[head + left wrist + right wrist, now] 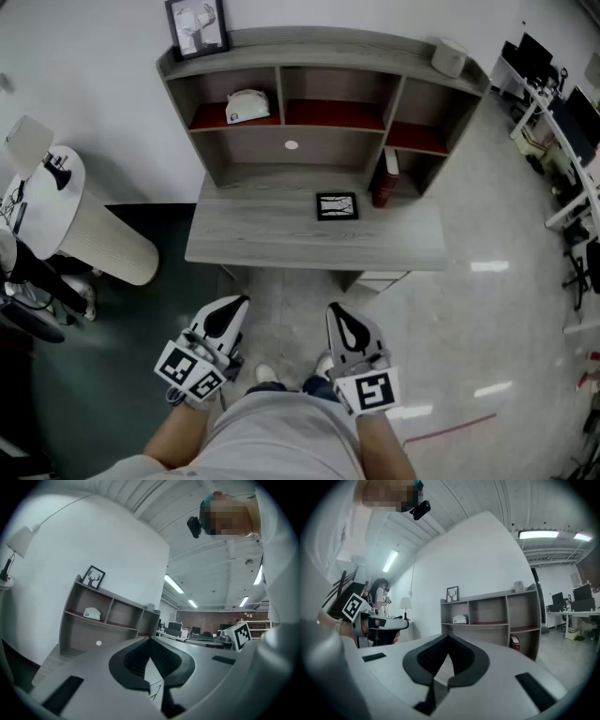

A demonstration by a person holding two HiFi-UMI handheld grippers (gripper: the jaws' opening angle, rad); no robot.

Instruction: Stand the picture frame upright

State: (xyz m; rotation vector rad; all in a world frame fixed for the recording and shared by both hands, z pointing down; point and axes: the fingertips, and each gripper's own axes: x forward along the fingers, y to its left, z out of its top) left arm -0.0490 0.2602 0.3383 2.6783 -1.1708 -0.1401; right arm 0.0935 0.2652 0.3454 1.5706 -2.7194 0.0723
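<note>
While left claw and right claw are closed and empty, one picture frame lies flat on the desk.

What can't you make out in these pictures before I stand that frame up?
- Flat frame: head view, its picture is too small to read.
- Frame's back: head view, hidden underneath.
- White thing in the shelf: every view, too small to name.
- Red thing on the desk: head view, too small; book or bottle unclear.
</note>
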